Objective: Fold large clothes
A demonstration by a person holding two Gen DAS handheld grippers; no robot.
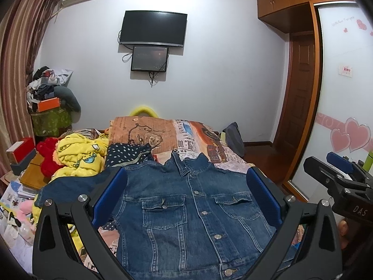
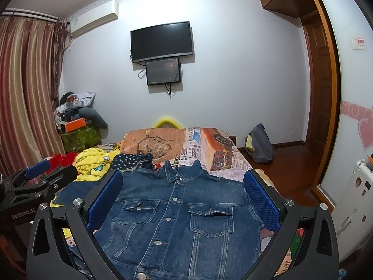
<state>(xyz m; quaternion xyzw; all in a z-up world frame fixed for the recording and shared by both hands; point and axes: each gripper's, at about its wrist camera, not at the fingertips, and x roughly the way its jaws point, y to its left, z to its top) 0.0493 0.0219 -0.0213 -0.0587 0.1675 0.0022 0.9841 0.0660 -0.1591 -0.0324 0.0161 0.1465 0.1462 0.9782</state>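
Note:
A blue denim jacket (image 1: 186,210) lies front side up and buttoned on the bed, collar away from me; it also shows in the right wrist view (image 2: 181,214). One sleeve (image 1: 77,184) stretches out to the left. My left gripper (image 1: 186,182) is open and empty, held above the jacket's chest. My right gripper (image 2: 184,184) is open and empty too, also above the jacket. Each gripper shows in the other's view: the right one at the right edge (image 1: 338,175), the left one at the left edge (image 2: 39,175).
The bed (image 2: 223,161) has a newspaper-print cover. A yellow cartoon garment (image 1: 81,156), a red item (image 1: 47,154) and a dotted navy cloth (image 1: 128,152) lie left of the jacket. Boxes (image 1: 21,154) and clutter sit left. A bag (image 2: 261,144) stands on the floor, right.

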